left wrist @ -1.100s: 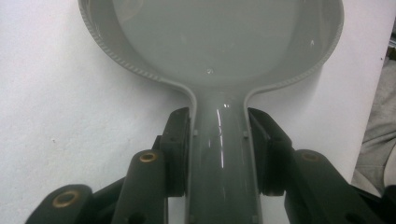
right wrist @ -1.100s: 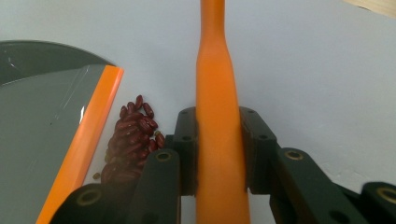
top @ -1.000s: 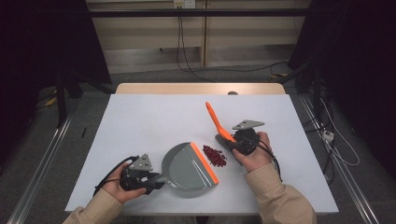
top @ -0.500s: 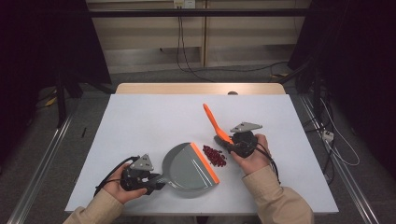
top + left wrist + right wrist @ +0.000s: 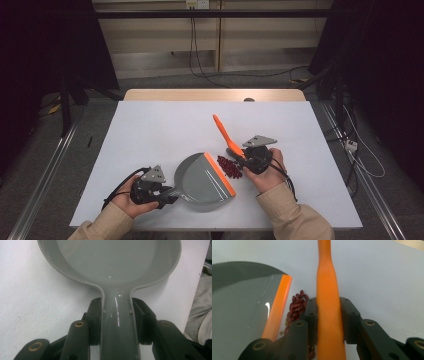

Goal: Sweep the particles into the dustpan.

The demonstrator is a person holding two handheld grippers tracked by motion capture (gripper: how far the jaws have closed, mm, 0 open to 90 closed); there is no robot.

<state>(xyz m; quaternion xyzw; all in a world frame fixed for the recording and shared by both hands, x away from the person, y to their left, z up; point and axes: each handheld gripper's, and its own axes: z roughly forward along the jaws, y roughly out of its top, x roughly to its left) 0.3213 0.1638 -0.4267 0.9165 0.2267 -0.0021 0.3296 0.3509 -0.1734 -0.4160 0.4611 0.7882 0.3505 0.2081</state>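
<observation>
Grey dustpan (image 5: 202, 176) lies flat on table (image 5: 150, 130), handle clamped in left gripper (image 5: 117, 322), orange lip facing the red beans (image 5: 230, 166) so right gripper (image 5: 329, 320), clamped on orange brush (image 5: 222, 131), can sweep 'em in w/o spilling.

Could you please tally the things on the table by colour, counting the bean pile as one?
Grey with orange lip: 1, the dustpan
Orange: 1, the brush handle
Dark red: 1, the bean pile
Total: 3
</observation>
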